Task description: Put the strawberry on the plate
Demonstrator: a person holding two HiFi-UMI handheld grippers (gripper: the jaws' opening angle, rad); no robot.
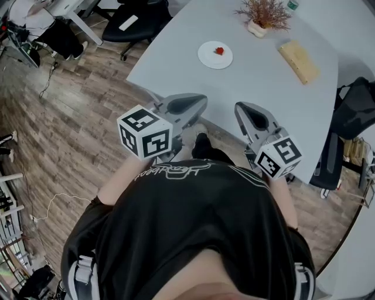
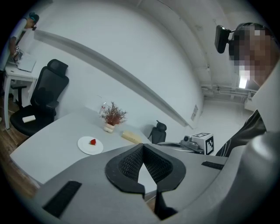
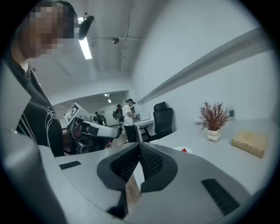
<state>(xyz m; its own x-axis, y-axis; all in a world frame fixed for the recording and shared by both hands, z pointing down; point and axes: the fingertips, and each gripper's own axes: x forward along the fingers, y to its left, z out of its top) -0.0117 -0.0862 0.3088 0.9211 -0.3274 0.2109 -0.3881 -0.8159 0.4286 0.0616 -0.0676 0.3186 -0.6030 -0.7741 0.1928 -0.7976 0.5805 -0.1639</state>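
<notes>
Strawberry [image 1: 219,51], small and red, is lying near the middle of the round white plate [image 1: 206,58], touching nothing but the plate. The plate is resting on the pale grey worktop [image 1: 263,88], toward its far side. A dried reddish plant in a white pot [image 1: 262,17] is standing beyond the plate. A tan rectangular block [image 1: 298,60] is lying off to the plate's right. Neither is touching the plate.

The left hand-held gripper [image 1: 201,104] and the right hand-held gripper [image 1: 240,109] are hanging close to the person's body by the near edge of the worktop, well apart from the plate and pointing roughly toward it. In the left gripper view the black ribbed pads [image 2: 129,164] are meeting at their tips with nothing between them. The right gripper view is showing the same: pads [image 3: 151,162] together and empty.

Judging from this, the placing step is looking finished, since the strawberry is sitting where the task wants it and neither hand-held gripper is carrying anything. The next move is probably calling for no further handling. It should be enough to be keeping both hand-held grippers back from the plate so nothing is nudging the berry toward the rim.
</notes>
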